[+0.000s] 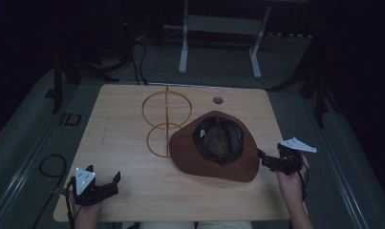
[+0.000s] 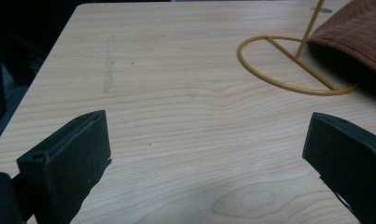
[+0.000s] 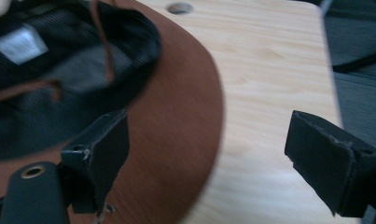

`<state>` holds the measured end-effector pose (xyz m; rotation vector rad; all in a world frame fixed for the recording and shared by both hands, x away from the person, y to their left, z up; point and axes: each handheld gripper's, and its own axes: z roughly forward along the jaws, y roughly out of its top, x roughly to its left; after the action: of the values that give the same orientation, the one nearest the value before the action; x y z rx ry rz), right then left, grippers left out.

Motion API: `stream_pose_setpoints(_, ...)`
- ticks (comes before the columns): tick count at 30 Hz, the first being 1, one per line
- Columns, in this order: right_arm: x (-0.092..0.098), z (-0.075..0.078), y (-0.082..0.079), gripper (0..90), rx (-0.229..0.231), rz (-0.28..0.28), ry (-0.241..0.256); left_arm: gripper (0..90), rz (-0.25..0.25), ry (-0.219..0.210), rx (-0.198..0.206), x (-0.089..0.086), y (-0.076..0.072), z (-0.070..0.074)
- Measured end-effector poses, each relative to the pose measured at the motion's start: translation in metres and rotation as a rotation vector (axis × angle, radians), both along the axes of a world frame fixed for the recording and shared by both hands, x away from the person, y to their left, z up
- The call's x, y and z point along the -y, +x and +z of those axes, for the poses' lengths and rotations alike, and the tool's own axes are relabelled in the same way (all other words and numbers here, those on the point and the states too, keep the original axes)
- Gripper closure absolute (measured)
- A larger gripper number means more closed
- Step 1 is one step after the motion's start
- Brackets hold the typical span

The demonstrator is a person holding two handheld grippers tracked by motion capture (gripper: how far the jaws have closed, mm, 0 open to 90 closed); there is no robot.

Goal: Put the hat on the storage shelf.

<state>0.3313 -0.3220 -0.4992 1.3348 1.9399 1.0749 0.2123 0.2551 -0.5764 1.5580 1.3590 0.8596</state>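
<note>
A brown wide-brimmed hat (image 1: 214, 145) lies upside down on the wooden table (image 1: 128, 167), its dark lining and a brown cord facing up. It leans against the base ring of a gold wire stand (image 1: 166, 117). My right gripper (image 1: 268, 160) is open at the hat's right brim edge; in the right gripper view the brim (image 3: 176, 135) runs between the spread jaws, with the left jaw over it. My left gripper (image 1: 106, 183) is open at the table's front left, nothing between its jaws. The left gripper view has the stand's ring (image 2: 288, 65) and hat (image 2: 353, 32) far right.
A round cable hole (image 1: 218, 100) sits in the table's back right. A white desk frame (image 1: 219, 38) stands on the grey floor beyond. Cables lie on the floor at the left. Bare wood spreads across the table's left half.
</note>
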Motion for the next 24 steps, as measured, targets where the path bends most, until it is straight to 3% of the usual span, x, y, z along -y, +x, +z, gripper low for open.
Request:
stream_pose_setpoints(5,-0.018,0.012,0.016,13.1,0.002,0.02,-0.013,1.5,0.012,0.005,-0.021,-0.001,0.001,-0.001)
stream_pose_setpoints(12,-0.037,0.019,0.038,12.1,-0.017,0.072,0.023,1.4,-0.002,0.007,-0.039,-0.001,0.001,-0.001)
stream_pose_setpoints(20,-0.057,0.021,0.068,12.3,-0.036,0.105,-0.033,1.4,-0.001,0.003,-0.052,-0.003,0.001,-0.002)
stream_pose_setpoints(24,-0.061,0.017,0.078,13.4,-0.046,0.113,-0.037,1.4,-0.004,0.001,-0.052,-0.003,0.001,-0.002)
